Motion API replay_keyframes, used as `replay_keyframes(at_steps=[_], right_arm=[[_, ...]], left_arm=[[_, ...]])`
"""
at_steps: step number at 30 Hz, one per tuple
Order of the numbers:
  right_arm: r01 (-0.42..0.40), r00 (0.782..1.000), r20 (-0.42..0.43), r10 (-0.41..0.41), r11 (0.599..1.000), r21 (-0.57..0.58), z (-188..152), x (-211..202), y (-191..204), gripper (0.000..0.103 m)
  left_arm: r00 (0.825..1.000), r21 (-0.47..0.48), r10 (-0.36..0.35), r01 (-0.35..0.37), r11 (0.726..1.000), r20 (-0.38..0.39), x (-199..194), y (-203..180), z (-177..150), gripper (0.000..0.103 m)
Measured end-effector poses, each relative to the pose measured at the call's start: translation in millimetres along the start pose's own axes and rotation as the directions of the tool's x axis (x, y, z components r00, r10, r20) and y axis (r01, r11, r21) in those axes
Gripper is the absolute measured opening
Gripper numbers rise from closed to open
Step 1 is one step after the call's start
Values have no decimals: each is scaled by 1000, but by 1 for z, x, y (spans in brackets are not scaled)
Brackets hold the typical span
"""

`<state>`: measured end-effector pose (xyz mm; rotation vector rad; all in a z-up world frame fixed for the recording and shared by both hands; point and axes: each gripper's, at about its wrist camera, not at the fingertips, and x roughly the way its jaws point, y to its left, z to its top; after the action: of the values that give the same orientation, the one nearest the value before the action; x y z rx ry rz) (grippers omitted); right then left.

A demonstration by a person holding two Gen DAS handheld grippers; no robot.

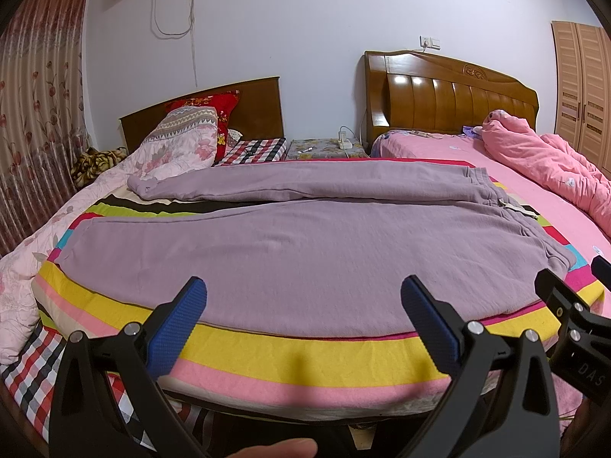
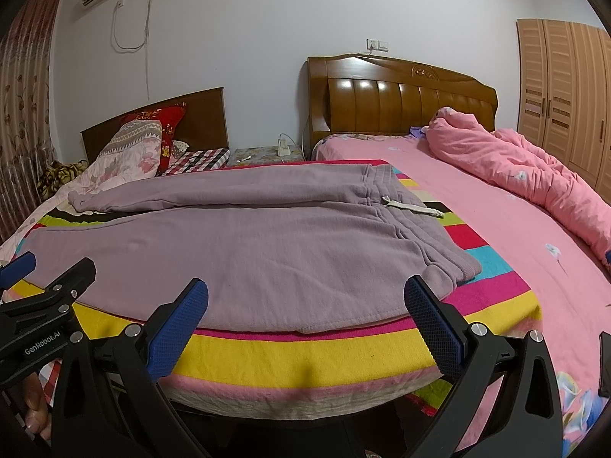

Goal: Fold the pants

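Note:
Mauve sweatpants (image 1: 290,244) lie flat on a striped blanket (image 1: 305,343), waistband to the right with a pale drawstring (image 2: 414,206), both legs stretching left, the far leg's cuff (image 1: 143,187) bunched. The same pants (image 2: 229,252) fill the right wrist view. My left gripper (image 1: 303,286) hovers open over the near edge of the near leg, nothing between its blue pads. My right gripper (image 2: 305,286) is open too, above the near hem close to the waistband corner (image 2: 458,271). Each gripper shows at the other view's edge.
A striped blanket covers the near bed surface, its front edge (image 2: 305,358) just under the fingers. A pink quilt (image 2: 534,175) lies on the pink bed at right. Pillows (image 1: 191,137), two headboards, a small nightstand (image 1: 324,149) and a wardrobe (image 2: 565,87) stand beyond.

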<state>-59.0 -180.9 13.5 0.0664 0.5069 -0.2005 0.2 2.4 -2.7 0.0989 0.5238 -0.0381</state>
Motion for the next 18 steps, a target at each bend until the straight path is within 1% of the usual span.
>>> replay_keyframes(at_steps=[12, 18], right_arm=[[-4, 1000, -13, 4, 1000, 4, -1, 4, -1, 99], [-9, 1000, -27, 9, 1000, 13, -1, 7, -3, 99]], left_arm=[[1000, -1, -1, 1, 1000, -2, 0, 0, -1, 102], [1000, -6, -4, 4, 1000, -18, 3, 1, -4, 102]])
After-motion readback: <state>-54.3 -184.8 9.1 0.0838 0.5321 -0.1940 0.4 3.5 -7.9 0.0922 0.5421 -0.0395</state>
